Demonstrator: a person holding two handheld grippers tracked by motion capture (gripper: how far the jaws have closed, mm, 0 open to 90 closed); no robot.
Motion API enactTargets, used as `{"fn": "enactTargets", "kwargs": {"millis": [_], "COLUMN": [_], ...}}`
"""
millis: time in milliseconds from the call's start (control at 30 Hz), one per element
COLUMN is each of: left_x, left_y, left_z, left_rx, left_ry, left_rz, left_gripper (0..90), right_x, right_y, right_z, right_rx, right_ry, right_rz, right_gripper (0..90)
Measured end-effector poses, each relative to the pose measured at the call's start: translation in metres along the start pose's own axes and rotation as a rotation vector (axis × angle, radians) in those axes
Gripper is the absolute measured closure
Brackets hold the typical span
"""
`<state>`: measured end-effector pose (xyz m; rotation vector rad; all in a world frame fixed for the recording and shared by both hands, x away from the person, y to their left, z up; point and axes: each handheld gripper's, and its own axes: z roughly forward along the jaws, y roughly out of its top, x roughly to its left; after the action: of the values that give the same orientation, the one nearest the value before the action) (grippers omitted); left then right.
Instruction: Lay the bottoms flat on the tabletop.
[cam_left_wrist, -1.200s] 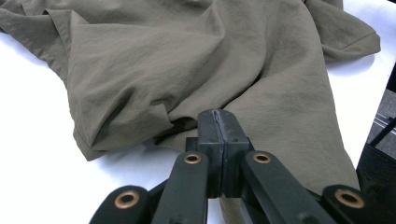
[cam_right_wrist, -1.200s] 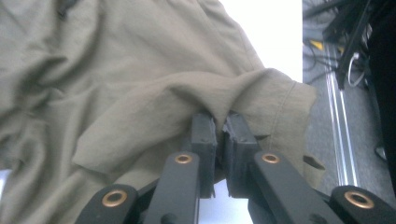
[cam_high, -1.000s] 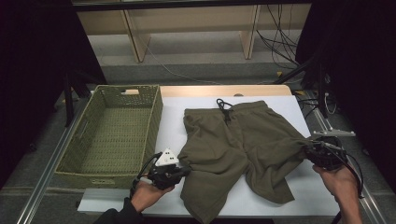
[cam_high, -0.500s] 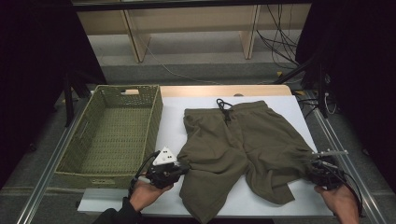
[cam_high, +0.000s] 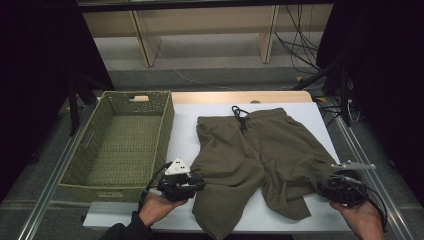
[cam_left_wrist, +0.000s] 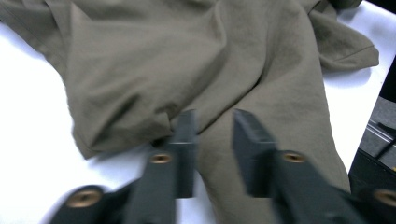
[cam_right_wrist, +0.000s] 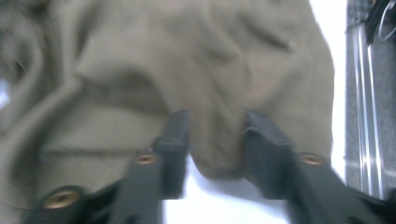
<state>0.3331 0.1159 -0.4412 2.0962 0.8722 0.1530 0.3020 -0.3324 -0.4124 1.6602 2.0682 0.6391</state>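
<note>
Both sets of fingers parted, just been opening, left gripper (cam_high: 192, 185) and right gripper (cam_high: 334, 189) releasing the shorts (cam_high: 260, 160); I'm backing off low, keeping cloth flat on the surface (cam_high: 185, 140).

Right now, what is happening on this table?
A person works on olive shorts spread flat on the white table, a gripper in each hand. The left gripper sits at one side edge, the right gripper at the other. Both jaws have just been opening, with cloth between them but not pinched. A woven basket waits at the left.
</note>
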Motion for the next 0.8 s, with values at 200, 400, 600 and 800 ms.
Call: {"fn": "enactTargets", "kwargs": {"millis": [200, 400, 600, 800], "left_x": [-0.001, -0.003, -0.003, -0.002], "left_y": [-0.002, -0.002, -0.004, 0.001], "left_z": [0.017, 0.032, 0.037, 0.023], "left_rx": [0.063, 0.095, 0.109, 0.076], "left_ry": [-0.02, -0.019, -0.013, 0.033], "left_rz": [-0.043, -0.036, 0.001, 0.04], "left_gripper": [47.4, 46.7, 84.4, 87.0], "right_x": [-0.013, -0.034, -0.033, -0.019], "right_y": [0.018, 0.042, 0.063, 0.059], "right_z": [-0.01, 0.028, 0.066, 0.086], "right_rx": [-0.126, -0.095, 0.016, 0.138], "right_ry": [0.007, 0.031, 0.057, 0.07], "right_rz": [-0.005, 0.032, 0.011, -0.04], "right_gripper": [43.6, 38.8, 35.8, 65.1]}}
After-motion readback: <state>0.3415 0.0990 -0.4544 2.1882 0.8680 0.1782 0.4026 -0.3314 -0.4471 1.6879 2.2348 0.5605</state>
